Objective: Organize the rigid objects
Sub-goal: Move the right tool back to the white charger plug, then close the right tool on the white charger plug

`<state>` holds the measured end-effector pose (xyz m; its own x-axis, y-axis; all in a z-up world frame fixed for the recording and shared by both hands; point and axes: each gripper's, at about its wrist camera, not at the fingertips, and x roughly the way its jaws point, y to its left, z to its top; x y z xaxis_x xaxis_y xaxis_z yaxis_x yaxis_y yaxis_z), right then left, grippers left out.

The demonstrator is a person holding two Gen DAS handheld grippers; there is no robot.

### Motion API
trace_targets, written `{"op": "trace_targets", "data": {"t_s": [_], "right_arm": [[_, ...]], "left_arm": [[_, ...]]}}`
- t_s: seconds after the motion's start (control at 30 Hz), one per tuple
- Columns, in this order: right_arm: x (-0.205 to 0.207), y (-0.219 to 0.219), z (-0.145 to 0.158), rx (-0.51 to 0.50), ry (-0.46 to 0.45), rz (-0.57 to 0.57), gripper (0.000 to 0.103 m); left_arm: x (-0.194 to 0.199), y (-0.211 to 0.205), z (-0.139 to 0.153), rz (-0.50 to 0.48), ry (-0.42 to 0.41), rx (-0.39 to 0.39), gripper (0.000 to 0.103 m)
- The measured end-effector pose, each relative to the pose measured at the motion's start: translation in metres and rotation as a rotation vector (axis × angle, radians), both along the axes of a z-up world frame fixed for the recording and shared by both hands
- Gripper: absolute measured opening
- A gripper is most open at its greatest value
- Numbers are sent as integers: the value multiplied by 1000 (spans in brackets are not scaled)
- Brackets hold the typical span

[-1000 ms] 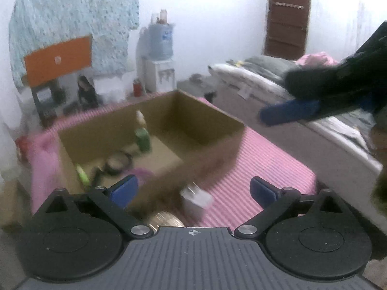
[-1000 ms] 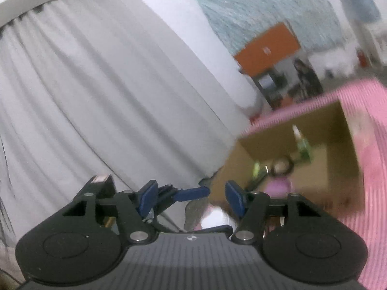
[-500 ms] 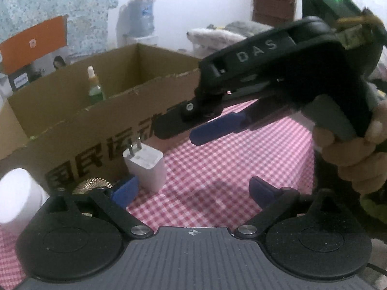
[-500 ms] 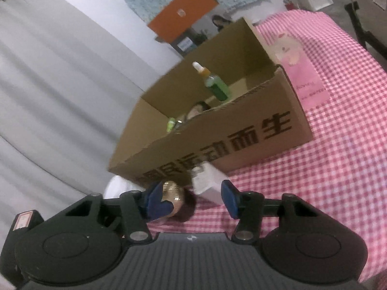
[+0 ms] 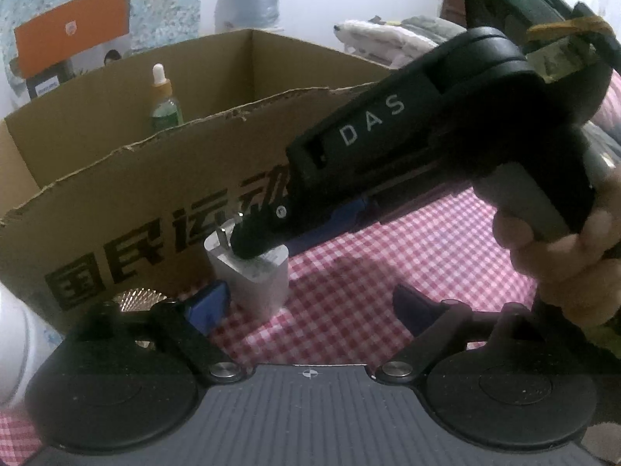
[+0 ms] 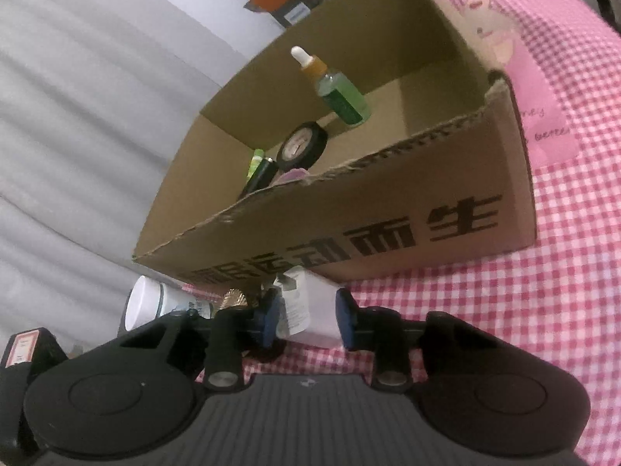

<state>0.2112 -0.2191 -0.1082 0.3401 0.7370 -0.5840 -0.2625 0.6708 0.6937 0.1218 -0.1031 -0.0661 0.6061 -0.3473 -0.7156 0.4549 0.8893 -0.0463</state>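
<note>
Pink checked worktop (image 6: 504, 310): dropper bottle (image 6: 341, 95) and tape (image 6: 302, 145) already sit in the box (image 6: 388, 229). My right tool (image 6: 306, 320) is closing around the charger (image 6: 310, 310) (not gripped yet), left tool (image 5: 306, 306) wide open, empty.

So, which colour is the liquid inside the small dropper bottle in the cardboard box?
Green, in the small dropper bottle; the right wrist view shows it best.

White plug adapter (image 6: 310, 306) stands upright on checked cloth, just beside the cardboard box (image 6: 388, 209).
</note>
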Motion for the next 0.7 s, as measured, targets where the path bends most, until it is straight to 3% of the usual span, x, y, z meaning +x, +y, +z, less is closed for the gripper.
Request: {"op": "trace_targets", "data": {"t_s": [0.33,0.7], "right_arm": [[-8,-6,-2,23,32,-3,28],[-40,-31,3,1,56,-73,28]], "left_arm": [[8,2,0,7,28,-83,86],[-4,-11,0,-110,45,-128,83]]}}
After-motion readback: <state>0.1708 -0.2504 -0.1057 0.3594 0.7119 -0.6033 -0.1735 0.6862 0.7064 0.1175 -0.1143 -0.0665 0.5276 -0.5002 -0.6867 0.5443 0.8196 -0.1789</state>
